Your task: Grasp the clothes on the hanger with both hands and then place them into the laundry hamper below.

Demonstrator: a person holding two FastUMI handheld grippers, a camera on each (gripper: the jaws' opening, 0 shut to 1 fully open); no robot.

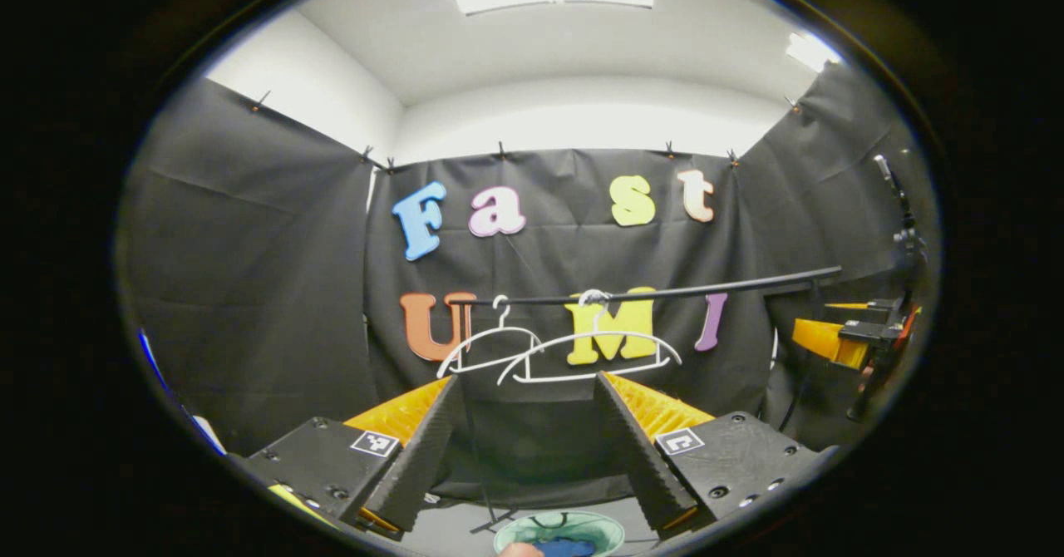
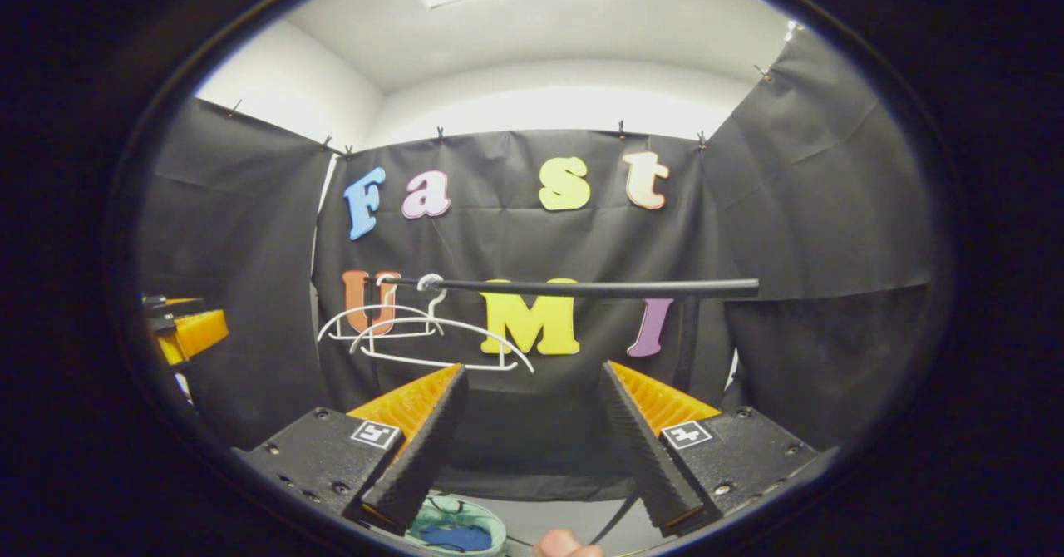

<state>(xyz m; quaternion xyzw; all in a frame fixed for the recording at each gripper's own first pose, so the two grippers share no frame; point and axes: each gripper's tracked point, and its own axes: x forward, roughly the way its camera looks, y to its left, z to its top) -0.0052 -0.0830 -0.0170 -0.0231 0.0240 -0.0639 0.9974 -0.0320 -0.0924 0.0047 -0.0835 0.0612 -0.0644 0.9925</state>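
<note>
seemingly the job is done: both white hangers [image 1: 582, 349] hang bare on the black rail [image 1: 665, 293], while blue clothes [image 2: 453, 536] lie in the pale green hamper [image 2: 490, 524] below. left claw [image 1: 528, 441] and right claw [image 2: 532, 432] are spread wide, holding nothing, raised toward the rail.

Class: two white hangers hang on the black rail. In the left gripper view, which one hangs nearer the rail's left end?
The smaller-looking hanger, partly behind the other; its hook sits left of the wider hanger on the rail.
</note>
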